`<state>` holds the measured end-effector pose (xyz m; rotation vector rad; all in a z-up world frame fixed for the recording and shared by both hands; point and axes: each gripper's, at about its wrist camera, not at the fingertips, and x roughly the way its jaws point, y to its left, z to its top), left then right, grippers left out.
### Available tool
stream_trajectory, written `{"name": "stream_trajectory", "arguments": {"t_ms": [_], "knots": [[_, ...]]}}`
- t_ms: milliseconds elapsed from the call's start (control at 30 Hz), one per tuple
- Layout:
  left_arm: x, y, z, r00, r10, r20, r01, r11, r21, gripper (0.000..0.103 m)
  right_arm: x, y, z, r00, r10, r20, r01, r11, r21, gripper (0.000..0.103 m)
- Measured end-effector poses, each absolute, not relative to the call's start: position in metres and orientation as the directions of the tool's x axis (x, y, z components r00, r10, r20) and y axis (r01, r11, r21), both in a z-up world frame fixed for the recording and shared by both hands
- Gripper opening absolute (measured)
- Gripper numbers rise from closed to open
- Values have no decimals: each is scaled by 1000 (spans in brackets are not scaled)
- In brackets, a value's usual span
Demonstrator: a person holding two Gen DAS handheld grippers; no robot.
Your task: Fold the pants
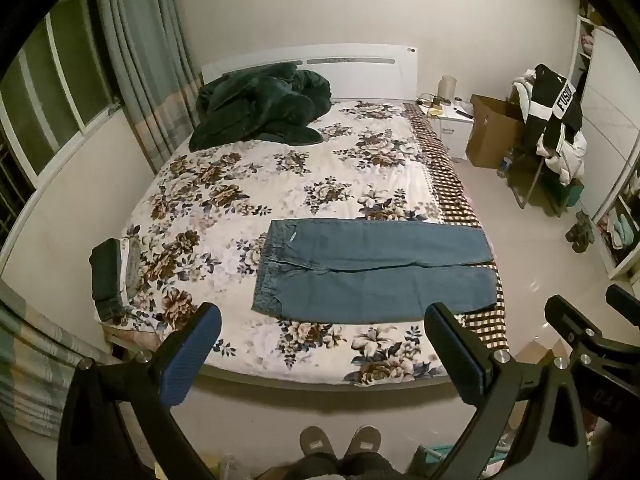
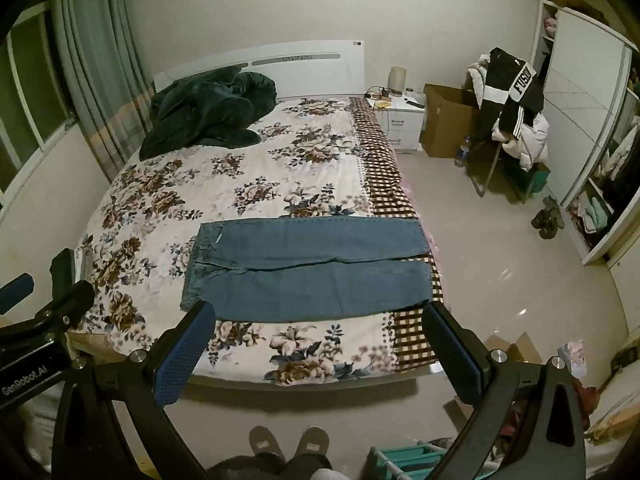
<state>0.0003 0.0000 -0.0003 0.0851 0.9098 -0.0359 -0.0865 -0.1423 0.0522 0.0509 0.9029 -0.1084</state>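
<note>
The left gripper (image 1: 322,350) has its jaws spread wide with nothing between them, held in the air off the foot of the bed (image 1: 240,168); its blue-padded fingers (image 1: 188,360) frame the near edge of the mattress. The right gripper (image 2: 320,350) is the same: jaws spread, empty, hanging beside the left one, whose black frame shows at the edge of the right wrist view.

Beyond both, the pants (image 1: 372,272) (blue denim) lie flat across the bed near its foot end, legs side by side and stretched toward the right edge, waistband toward the middle. Neither gripper touches them.

At the left edge of the bed sits a small stack of folded clothes (image 1: 110,276). A dark green blanket (image 1: 260,108) is bunched up by the white headboard (image 1: 312,64). To the right of the bed stand a nightstand (image 2: 402,118), a cardboard box (image 2: 446,120) and a chair heaped with clothing (image 2: 514,108). The person's slippers (image 1: 340,442) show on the floor below.
</note>
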Motion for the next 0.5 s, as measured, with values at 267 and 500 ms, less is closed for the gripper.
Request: {"name": "stream_trajectory", "arguments": {"t_ms": [267,500], "knots": [[-3,7,1,623,2,-782,65,996,54,103,-87,-144,52,613,-68,-787,114,993,3,103],[-2,6,1,624,6,-782,60,997,56,103,-87,-142,56,614,-62,-787,106,994,4,103]]}}
